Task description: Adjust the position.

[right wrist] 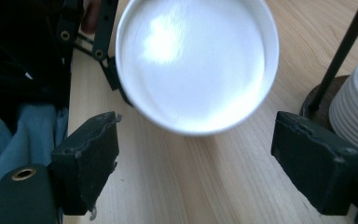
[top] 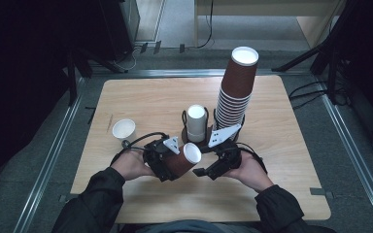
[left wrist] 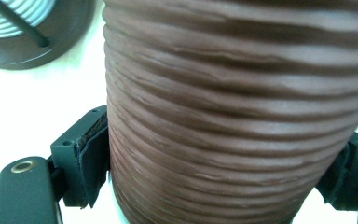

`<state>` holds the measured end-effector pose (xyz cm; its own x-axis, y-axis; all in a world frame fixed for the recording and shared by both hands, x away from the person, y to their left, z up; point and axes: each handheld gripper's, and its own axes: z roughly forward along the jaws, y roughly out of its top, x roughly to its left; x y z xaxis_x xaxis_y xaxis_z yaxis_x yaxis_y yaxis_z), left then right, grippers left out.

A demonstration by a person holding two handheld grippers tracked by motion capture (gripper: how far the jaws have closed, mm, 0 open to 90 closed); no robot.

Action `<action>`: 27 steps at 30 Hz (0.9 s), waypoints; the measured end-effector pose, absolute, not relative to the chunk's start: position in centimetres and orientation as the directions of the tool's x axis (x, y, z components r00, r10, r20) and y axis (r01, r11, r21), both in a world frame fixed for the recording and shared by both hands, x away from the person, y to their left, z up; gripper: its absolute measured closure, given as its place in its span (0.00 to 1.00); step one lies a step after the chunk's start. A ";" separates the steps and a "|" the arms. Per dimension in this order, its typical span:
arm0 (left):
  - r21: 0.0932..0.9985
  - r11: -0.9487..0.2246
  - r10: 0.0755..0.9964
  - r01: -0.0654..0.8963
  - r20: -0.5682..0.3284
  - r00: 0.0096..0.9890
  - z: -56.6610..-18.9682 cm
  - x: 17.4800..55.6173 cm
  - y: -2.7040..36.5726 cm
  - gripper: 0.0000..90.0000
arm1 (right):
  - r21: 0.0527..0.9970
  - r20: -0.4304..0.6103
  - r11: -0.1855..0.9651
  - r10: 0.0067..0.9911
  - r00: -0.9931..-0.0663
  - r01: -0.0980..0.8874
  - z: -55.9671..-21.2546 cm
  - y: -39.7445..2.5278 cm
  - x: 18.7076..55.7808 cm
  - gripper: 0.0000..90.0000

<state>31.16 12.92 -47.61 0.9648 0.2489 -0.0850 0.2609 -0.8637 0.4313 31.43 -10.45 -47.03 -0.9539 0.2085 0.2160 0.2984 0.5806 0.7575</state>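
Note:
A brown ribbed paper cup lies tilted on its side just above the table's front middle, its white mouth turned to the right. My left gripper is shut on it; in the left gripper view the cup's ribbed wall is pressed between both pads. My right gripper stands open just right of the cup. In the right gripper view the cup's white inside faces me beyond the spread fingers, without touching them.
Behind the grippers a dark wire cup holder carries a tall leaning stack of brown cups and a short pale cup stack. A small white cup stands on the wooden table at the left.

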 end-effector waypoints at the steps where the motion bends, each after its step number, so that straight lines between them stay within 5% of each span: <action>1: 0.428 -0.868 0.239 0.251 -0.083 0.967 -47.6 31.1 12.8 0.14 | 0.760 0.219 0.578 0.204 -0.954 0.298 -47.0 -10.3 31.5 0.16; 17: 0.400 -0.896 0.170 0.192 -0.088 0.981 -48.0 30.2 11.2 0.14 | 0.717 0.227 0.639 0.164 -0.960 0.279 -46.7 -7.8 31.3 0.15; 27: 0.396 -0.898 0.167 0.189 -0.090 0.982 -47.9 29.8 10.9 0.13 | 0.706 0.240 0.659 0.123 -0.963 0.260 -46.8 -7.5 30.9 0.24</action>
